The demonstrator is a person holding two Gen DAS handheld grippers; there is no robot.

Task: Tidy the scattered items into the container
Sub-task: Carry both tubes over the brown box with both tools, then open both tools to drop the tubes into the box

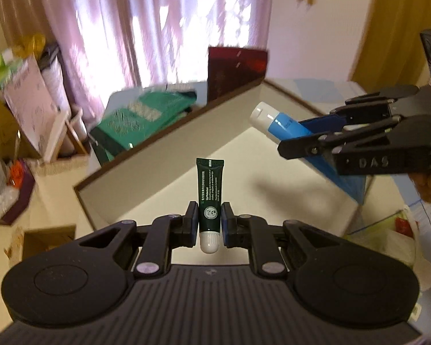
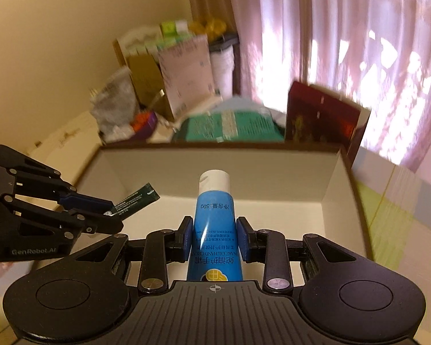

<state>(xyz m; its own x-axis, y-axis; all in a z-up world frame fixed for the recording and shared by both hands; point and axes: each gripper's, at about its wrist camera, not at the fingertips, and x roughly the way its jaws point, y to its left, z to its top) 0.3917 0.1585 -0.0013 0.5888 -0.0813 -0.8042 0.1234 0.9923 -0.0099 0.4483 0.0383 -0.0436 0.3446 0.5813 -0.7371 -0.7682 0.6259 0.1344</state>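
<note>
My left gripper is shut on a small dark green tube, white cap toward the camera, held over the open white box. My right gripper is shut on a larger blue tube with a white cap pointing forward, also above the box. In the left wrist view the right gripper enters from the right with the blue tube. From the right wrist camera, the left gripper comes in from the left, the green tube sticking out. The box interior looks empty.
Behind the box lie a green packet and a dark red book standing upright. Cluttered bags and boxes stand at the back near pink curtains. A patterned cloth covers the surface right of the box.
</note>
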